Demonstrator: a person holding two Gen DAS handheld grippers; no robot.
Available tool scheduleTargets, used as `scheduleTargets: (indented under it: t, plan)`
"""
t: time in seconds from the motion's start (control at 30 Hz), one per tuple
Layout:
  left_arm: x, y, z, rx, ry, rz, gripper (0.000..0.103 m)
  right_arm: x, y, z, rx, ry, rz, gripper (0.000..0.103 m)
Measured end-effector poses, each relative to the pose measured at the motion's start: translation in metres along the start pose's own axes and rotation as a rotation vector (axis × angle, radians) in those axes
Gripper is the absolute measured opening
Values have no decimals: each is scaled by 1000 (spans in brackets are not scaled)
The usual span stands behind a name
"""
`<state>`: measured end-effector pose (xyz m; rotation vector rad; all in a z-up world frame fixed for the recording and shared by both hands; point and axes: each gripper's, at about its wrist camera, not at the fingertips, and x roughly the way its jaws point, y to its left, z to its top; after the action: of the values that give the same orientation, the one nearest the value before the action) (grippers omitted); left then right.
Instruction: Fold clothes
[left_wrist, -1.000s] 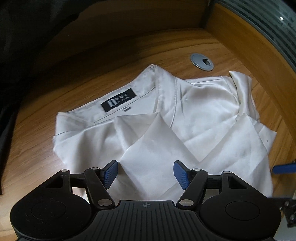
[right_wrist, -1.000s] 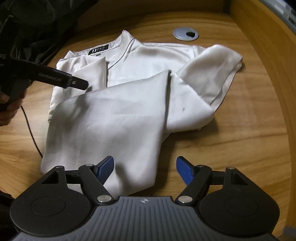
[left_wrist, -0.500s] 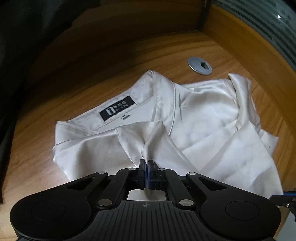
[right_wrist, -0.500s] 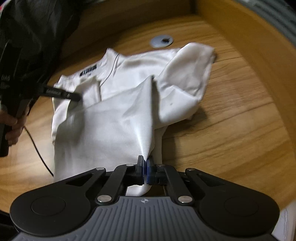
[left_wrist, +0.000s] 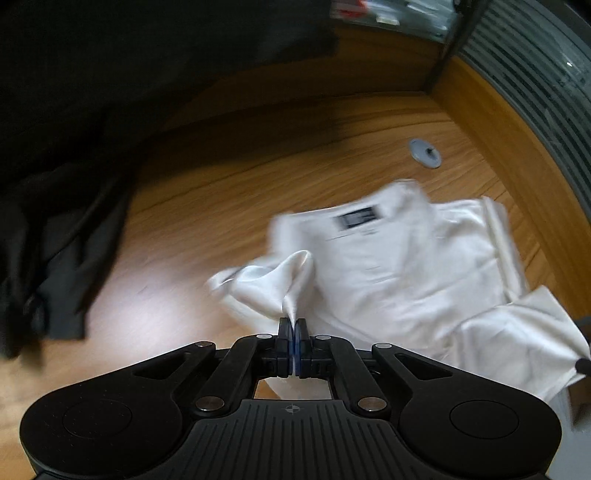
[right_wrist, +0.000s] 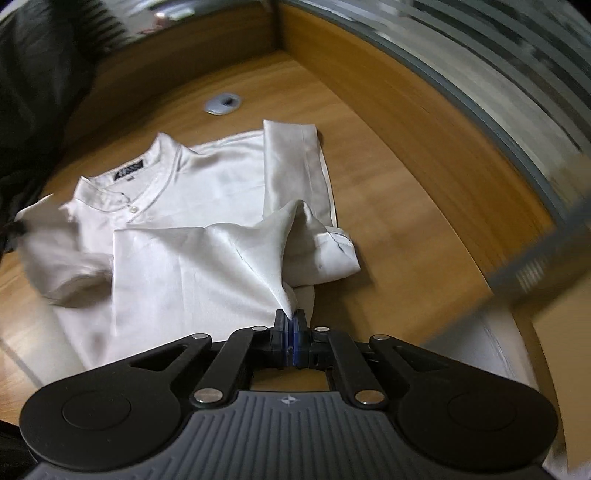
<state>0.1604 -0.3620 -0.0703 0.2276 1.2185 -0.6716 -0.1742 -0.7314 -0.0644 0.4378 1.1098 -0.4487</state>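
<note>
Pinching a peak of cloth in each claw, I have my left gripper (left_wrist: 294, 345) closed on the bottom hem corner of the glossy white satin collared shirt (left_wrist: 399, 266), and my right gripper (right_wrist: 291, 338) clamped on the other hem corner, low centre in each wrist view. The cloth rises to both pinches in smooth tents, so I judge it very light, limp and slippery; it will likely slide on itself and on the polished wooden desk (right_wrist: 388, 206). Corners and hems look like the surest holds, with pads well past the edge.

The shirt lies mid-frame in the right wrist view, collar and black neck label (right_wrist: 127, 172) towards the upper left, lower half doubled up over the chest, one sleeve folded along the right side, the other bunched at the left edge.

Counting: one shirt, two claws, one grey round cable grommet (right_wrist: 222, 103) at upper centre, one heap of dark fabric (left_wrist: 55, 236) at the left of the left wrist view.
</note>
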Motion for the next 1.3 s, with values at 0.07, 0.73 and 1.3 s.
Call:
scheduleTargets:
  t: [0.07,0.73,1.3]
  plan:
    - [-5,15,-14,-2,20,11,3,-5,-8,-9,25,8,-35,2]
    - [-22,38,-96,-153,76,56,51,35,15,57,-22,-39,-40,55]
    - [31,-81,-133,-22,170,57,60,127,45,115,-241,77,35,55]
